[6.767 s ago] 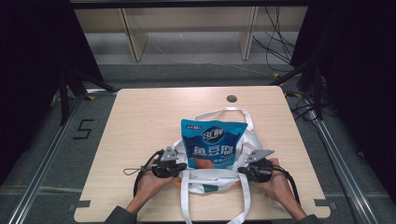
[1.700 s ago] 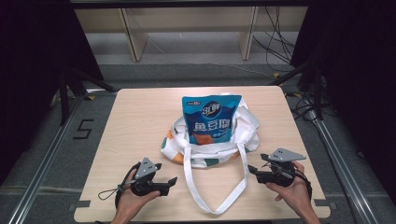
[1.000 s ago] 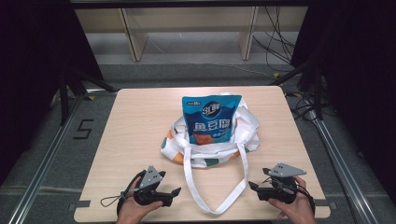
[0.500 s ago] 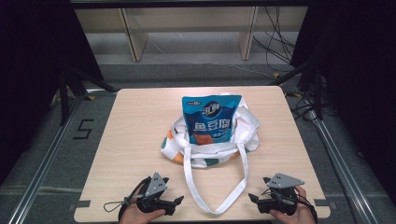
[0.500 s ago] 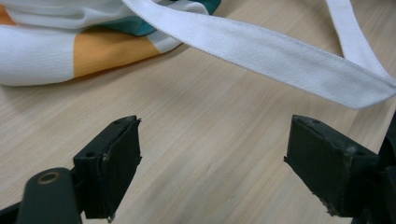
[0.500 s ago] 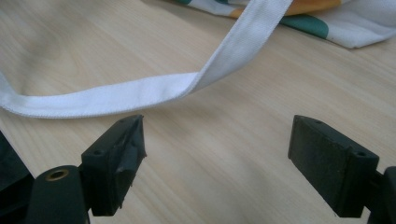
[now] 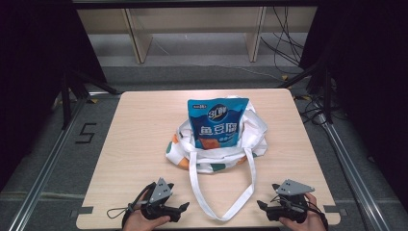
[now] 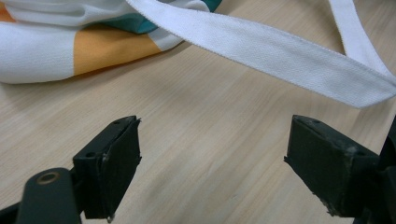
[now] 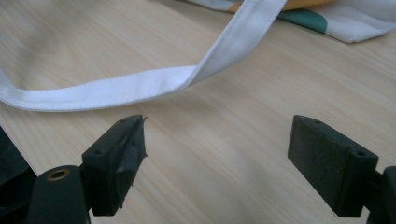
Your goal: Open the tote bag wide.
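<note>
- At lower centre of the high view, the white strap looped between the spread, empty left gripper and right gripper.
- Tote bag with its blue pouch sat above, mid-frame.
- Neither gripper lay clearly nearer.

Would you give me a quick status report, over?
Left gripper and right gripper open, empty. Snack pouch upright in tote bag. Strap between grippers.

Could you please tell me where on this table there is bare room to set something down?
The table is bare left of the tote bag and in a narrower strip to its right. The far edge behind the blue snack pouch is free too. The near middle is crowded: the white strap loop lies between the left gripper and right gripper.
</note>
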Demonstrator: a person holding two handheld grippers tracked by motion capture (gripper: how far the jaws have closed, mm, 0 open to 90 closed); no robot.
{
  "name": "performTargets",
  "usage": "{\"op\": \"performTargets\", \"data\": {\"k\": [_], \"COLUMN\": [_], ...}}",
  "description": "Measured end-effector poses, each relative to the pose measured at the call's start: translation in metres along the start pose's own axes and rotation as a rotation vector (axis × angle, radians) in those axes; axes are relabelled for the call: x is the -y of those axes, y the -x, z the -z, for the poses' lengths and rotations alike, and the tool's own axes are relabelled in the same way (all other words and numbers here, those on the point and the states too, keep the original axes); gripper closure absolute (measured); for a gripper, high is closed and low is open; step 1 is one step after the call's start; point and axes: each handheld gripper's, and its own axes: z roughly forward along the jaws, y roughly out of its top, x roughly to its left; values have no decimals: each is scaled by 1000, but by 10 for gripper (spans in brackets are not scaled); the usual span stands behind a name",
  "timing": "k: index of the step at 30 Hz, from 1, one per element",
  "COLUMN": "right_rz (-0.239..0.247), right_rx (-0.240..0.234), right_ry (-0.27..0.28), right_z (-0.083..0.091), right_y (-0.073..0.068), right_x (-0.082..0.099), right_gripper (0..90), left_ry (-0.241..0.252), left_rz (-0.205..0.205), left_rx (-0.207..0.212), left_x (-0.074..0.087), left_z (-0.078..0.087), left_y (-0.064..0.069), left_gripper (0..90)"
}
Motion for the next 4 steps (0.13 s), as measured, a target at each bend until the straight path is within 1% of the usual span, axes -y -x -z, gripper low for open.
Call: {"op": "performTargets", "data": {"k": [4], "right_rz": [-1], "right_rx": [6], "right_ry": [3], "right_z": [0], "right_y": [1], "right_x": [0], "right_gripper": [202], "left_ry": [-4], "left_rz": [-3], "left_rx": [2], "left_x": [-1], "left_z": [-1], "left_y": [-1], "left_gripper": [169]}}
